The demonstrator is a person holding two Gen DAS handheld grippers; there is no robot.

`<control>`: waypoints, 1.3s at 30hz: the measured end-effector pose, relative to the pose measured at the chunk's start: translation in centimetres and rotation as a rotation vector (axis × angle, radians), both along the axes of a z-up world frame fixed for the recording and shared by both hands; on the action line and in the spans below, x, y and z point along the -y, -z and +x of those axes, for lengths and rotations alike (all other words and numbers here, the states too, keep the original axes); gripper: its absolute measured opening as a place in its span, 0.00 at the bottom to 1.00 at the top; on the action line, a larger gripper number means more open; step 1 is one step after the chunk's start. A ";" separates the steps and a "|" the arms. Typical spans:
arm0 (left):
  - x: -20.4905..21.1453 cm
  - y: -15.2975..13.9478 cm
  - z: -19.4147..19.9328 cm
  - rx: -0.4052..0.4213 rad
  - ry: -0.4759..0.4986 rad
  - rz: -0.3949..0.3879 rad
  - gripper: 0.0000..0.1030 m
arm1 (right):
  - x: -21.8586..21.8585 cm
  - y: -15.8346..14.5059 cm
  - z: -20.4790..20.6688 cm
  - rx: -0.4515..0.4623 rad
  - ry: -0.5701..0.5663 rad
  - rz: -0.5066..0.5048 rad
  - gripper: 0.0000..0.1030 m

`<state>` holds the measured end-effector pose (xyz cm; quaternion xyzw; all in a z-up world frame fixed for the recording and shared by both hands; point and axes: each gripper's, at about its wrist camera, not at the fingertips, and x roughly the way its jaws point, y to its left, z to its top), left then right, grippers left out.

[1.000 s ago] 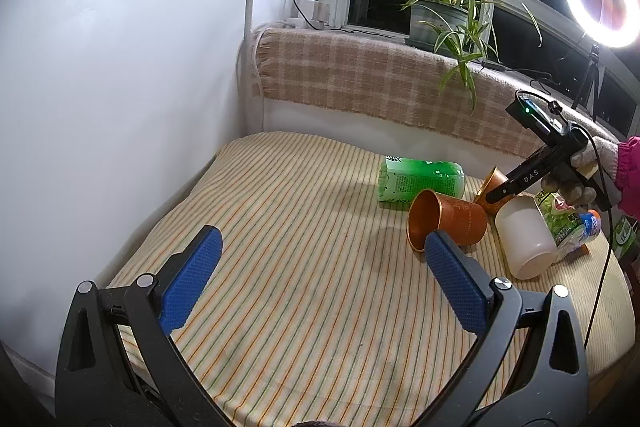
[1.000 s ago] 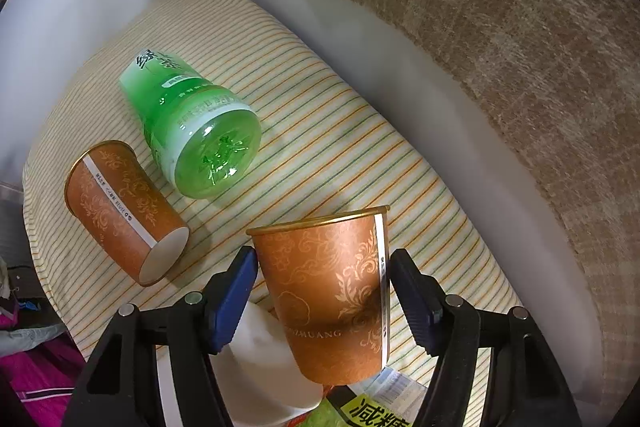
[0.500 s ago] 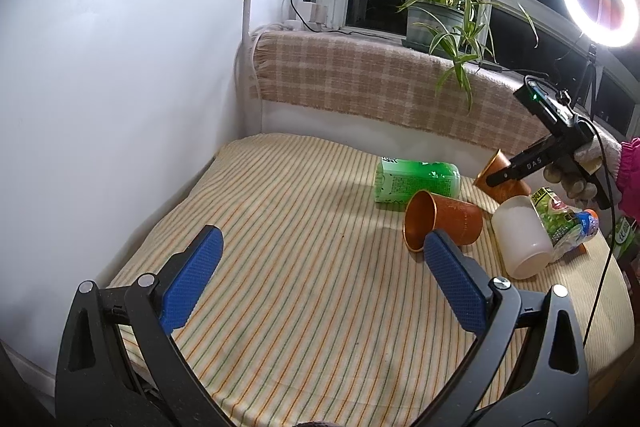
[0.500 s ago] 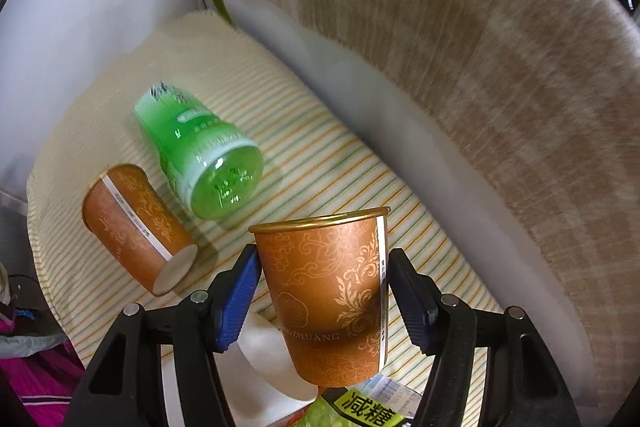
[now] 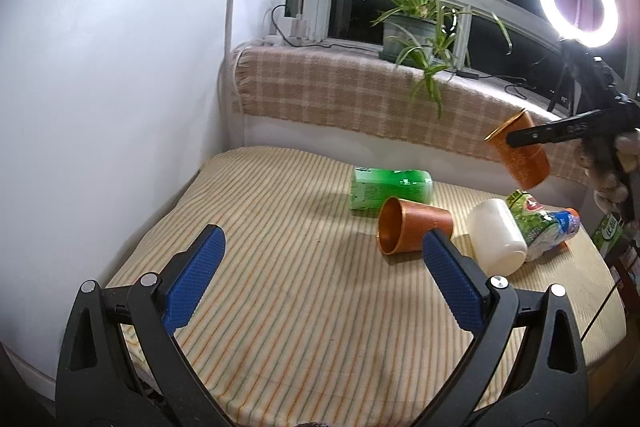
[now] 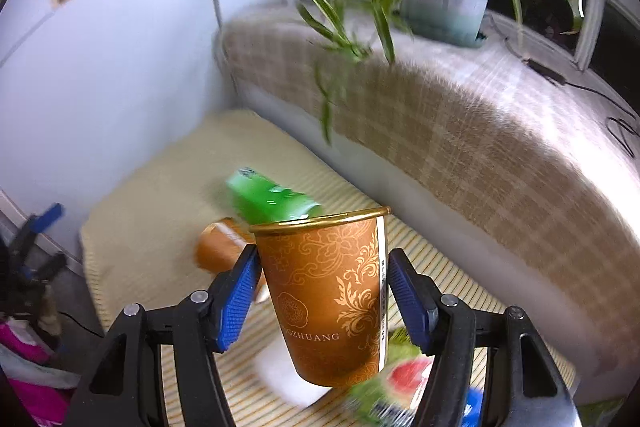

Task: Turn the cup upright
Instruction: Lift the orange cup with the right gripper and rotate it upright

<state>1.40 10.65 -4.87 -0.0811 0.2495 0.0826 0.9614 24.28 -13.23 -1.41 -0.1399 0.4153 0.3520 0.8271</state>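
Right claw (image 6: 322, 291): blue ribbed pads pressed on both sides of the held cup (image 6: 332, 291), a tapered orange paper cup with gold scrollwork and a rolled gold rim; mouth up, slightly tilted, raised clear of the bench (image 5: 280, 267) (its base hangs free in the left wrist view).
Left claw (image 5: 320, 279): jaws spread wide, nothing between them, low over the near part of the bench.
Bench: soft, covered in cream cloth with thin orange and green stripes.
Second cup (image 5: 412, 231): same orange paper, on its side ahead of the left claw, open mouth facing it, just behind the right pad.
Green bottle (image 5: 390, 189): clear plastic, lying down just beyond the second cup.
White cup (image 5: 496, 237): smooth, lying beside the second cup, below the right claw.
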 end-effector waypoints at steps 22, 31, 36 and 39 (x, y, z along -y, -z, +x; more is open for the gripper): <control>7.0 -0.2 -1.1 0.003 0.198 -0.011 0.98 | 14.0 7.8 -14.2 -0.390 0.523 0.503 0.65; 7.6 0.2 -1.3 -0.033 0.230 -0.041 0.98 | 14.7 11.6 -13.5 -0.496 0.617 0.563 0.65; 7.6 0.5 -0.9 -0.054 0.242 -0.057 0.98 | 14.3 12.4 -12.4 -0.533 0.640 0.561 0.66; 7.7 0.7 -0.7 -0.064 0.246 -0.065 0.98 | 14.1 13.0 -12.0 -0.548 0.649 0.550 0.67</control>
